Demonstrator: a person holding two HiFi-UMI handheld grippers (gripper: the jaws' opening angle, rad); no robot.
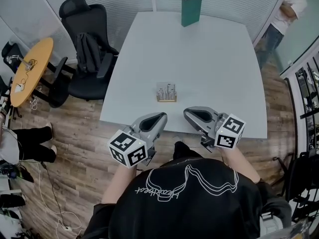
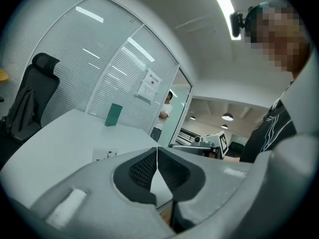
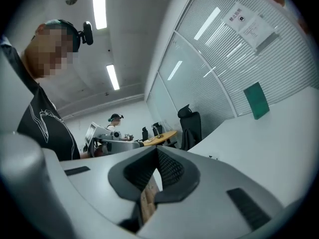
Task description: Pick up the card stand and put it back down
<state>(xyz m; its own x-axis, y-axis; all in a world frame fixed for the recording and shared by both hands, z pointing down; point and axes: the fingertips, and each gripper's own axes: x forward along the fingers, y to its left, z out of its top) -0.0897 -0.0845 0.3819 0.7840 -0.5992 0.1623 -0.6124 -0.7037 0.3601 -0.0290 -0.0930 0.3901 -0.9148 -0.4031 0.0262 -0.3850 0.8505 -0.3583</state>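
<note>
The card stand (image 1: 166, 92), a small wooden block with a pale card upright in it, sits on the white table (image 1: 209, 59) a little in from the near edge. It shows low and left in the left gripper view as the card stand (image 2: 105, 155). My left gripper (image 1: 163, 116) hovers at the near table edge, just short of the stand and to its left, shut with nothing between its pads (image 2: 144, 168). Just right of the stand, my right gripper (image 1: 187, 112) is likewise shut and empty, its pads (image 3: 169, 169) meeting.
A green book (image 1: 191, 10) stands upright at the far table edge. A black office chair (image 1: 87, 44) and a round wooden table (image 1: 30, 68) stand to the left. A person (image 1: 289, 9) stands by the far right corner.
</note>
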